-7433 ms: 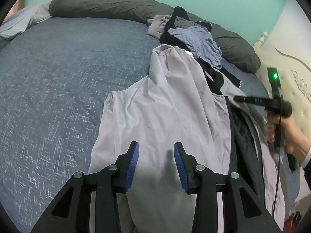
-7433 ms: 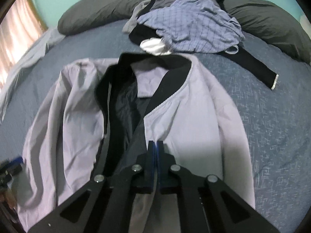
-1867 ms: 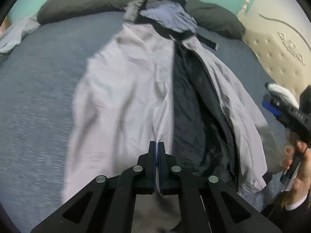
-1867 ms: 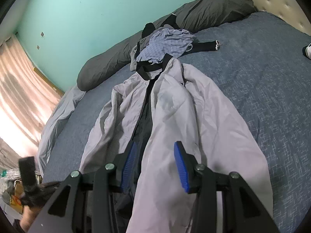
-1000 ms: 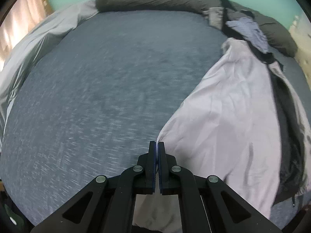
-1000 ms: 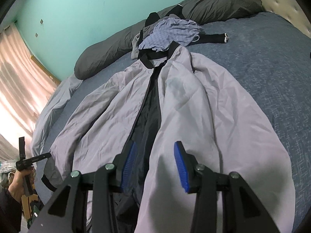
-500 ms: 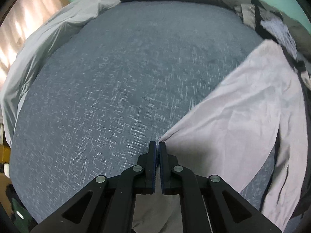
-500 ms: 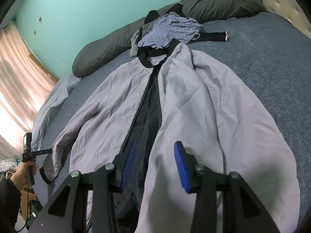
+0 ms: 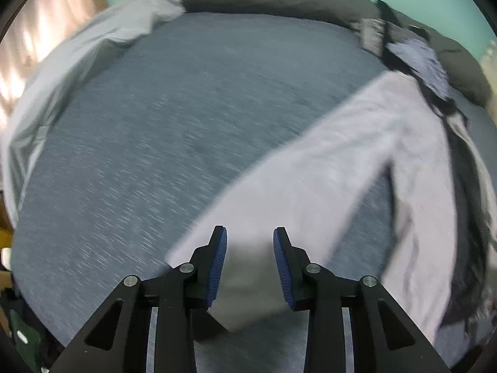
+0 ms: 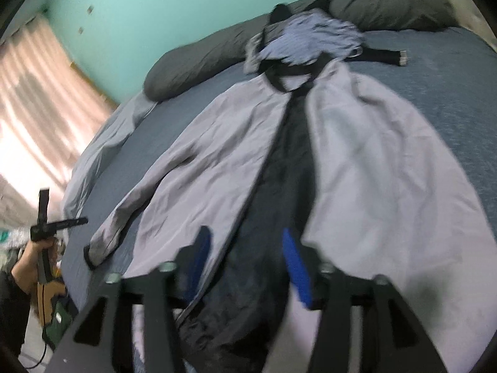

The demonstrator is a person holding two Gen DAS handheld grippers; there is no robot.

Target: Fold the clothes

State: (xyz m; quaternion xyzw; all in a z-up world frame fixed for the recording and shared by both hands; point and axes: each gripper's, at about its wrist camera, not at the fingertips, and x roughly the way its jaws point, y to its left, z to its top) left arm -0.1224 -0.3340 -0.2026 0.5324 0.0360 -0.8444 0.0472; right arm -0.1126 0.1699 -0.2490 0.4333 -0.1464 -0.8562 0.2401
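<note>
A lilac jacket (image 10: 372, 171) with a black collar and dark lining (image 10: 279, 186) lies open and face up on the bed. Its left sleeve (image 9: 310, 171) is stretched out diagonally over the sheet. My left gripper (image 9: 250, 236) hovers over the sleeve's end (image 9: 248, 295); its jaws are opening and the blue pads do not touch the cloth. My right gripper (image 10: 245, 236) hangs above the jacket's hem over the dark lining. It is blurred, its jaws are opening, and nothing is pinched between them. The cuff (image 10: 93, 255) lies flat near the bed's left edge.
A pile of other clothes (image 10: 310, 37) sits by the jacket's collar against the dark grey pillows (image 10: 394, 3). The blue-grey sheet (image 9: 155, 124) lies bare to the left of the sleeve. A pale duvet (image 9: 62, 71) lines that side, with a curtain (image 10: 40, 99) beyond. A hand (image 10: 31, 258) is at the bed's left corner.
My left gripper was shut on the sleeve's end; it has parted its jaws and let go, leaving the sleeve stretched on the bed. My right gripper's jaws have widened and it has shifted sideways.
</note>
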